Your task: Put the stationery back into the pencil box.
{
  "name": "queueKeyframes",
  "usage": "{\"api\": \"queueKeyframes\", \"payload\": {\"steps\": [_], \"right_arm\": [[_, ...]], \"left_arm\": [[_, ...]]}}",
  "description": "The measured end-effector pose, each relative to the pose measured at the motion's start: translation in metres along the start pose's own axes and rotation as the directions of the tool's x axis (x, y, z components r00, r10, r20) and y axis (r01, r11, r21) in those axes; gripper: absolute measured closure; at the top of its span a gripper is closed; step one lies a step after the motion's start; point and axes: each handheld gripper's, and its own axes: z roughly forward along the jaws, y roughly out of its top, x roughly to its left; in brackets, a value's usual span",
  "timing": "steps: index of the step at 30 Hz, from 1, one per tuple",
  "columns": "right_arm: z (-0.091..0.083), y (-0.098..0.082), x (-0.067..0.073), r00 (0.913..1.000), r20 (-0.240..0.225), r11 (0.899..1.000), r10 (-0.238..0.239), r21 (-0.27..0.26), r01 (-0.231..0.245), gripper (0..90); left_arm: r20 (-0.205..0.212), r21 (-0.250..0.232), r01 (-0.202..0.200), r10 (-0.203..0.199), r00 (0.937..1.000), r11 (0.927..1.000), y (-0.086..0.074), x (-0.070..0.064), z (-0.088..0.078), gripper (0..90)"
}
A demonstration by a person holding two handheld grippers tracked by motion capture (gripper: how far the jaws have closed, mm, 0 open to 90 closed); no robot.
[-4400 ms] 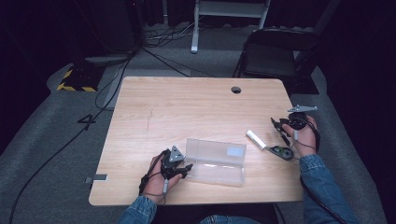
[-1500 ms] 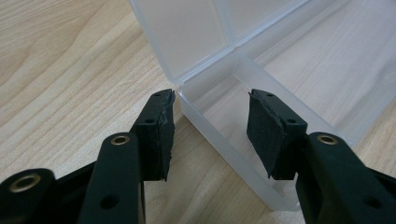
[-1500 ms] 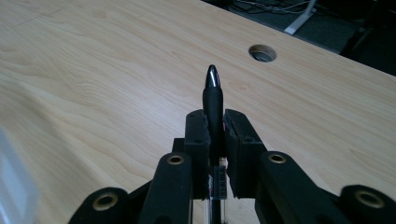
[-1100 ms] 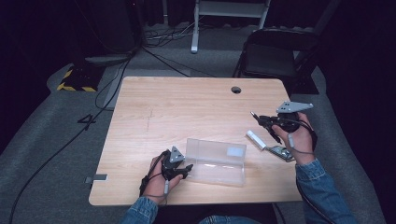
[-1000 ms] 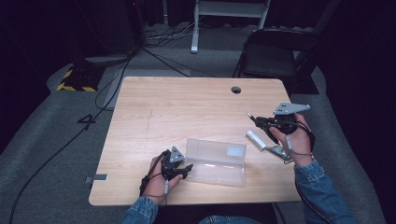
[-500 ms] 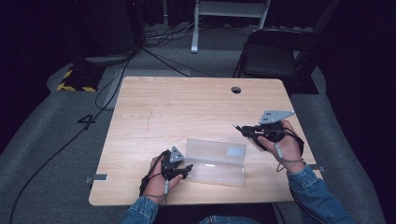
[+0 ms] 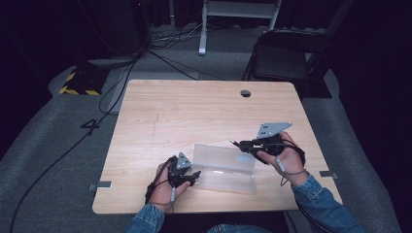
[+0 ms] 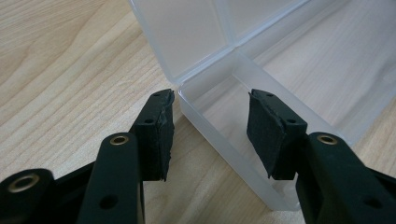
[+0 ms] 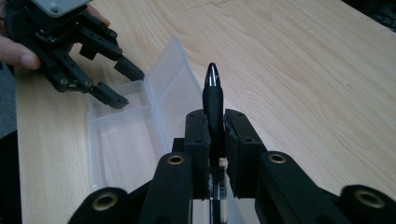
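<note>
A clear plastic box (image 7: 224, 167) lies open near the table's front edge, its lid standing up along the far side. My left gripper (image 7: 192, 174) is shut on the box's left end, and in the left gripper view its pads (image 8: 161, 133) straddle the tray's (image 8: 233, 116) end wall. My right gripper (image 7: 247, 144) is shut on a black pen (image 7: 236, 142), whose tip points left over the lid's right part. In the right gripper view the pen (image 9: 213, 100) juts out between the jaws of the right gripper (image 9: 215, 123) above the box (image 9: 123, 144), with the left gripper (image 9: 109, 81) beyond.
The wooden table (image 7: 194, 111) has a cable hole (image 7: 246, 93) at the back. A dark chair (image 7: 286, 58) stands behind the far right corner. Cables trail over the grey floor at the left.
My right gripper has carried the pen leftward and a little down, from the table's right side to the box's right end. The left gripper and the box have stayed still.
</note>
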Motion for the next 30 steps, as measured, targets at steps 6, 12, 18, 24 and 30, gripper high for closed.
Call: {"api": "queueKeyframes", "payload": {"steps": [6,12,18,24,30], "right_arm": [[0.010,-0.002,0.006,0.9994,-0.035,1.000,-0.008,0.017,0.008,80.5],[0.020,-0.004,0.013,0.9974,-0.072,1.000,-0.009,0.011,0.010,80.5],[0.035,-0.009,0.018,0.9947,-0.101,0.999,-0.022,0.027,0.025,80.5],[0.043,-0.011,0.022,0.9919,-0.116,0.998,-0.051,0.020,0.054,80.5],[0.053,-0.016,0.024,0.9886,-0.139,0.997,-0.058,0.041,0.064,80.4]], "left_arm": [[0.001,0.000,-0.002,0.002,1.0000,1.0000,0.000,0.000,0.000,51.1],[0.001,0.001,-0.003,0.003,1.0000,1.0000,0.000,0.000,0.000,51.1],[0.001,0.000,-0.002,0.002,1.0000,1.0000,0.000,0.000,0.000,51.1],[0.001,0.000,-0.002,0.002,1.0000,1.0000,0.000,0.000,0.000,51.1],[0.001,0.001,-0.003,0.003,1.0000,1.0000,0.000,0.000,0.000,51.1]]}}
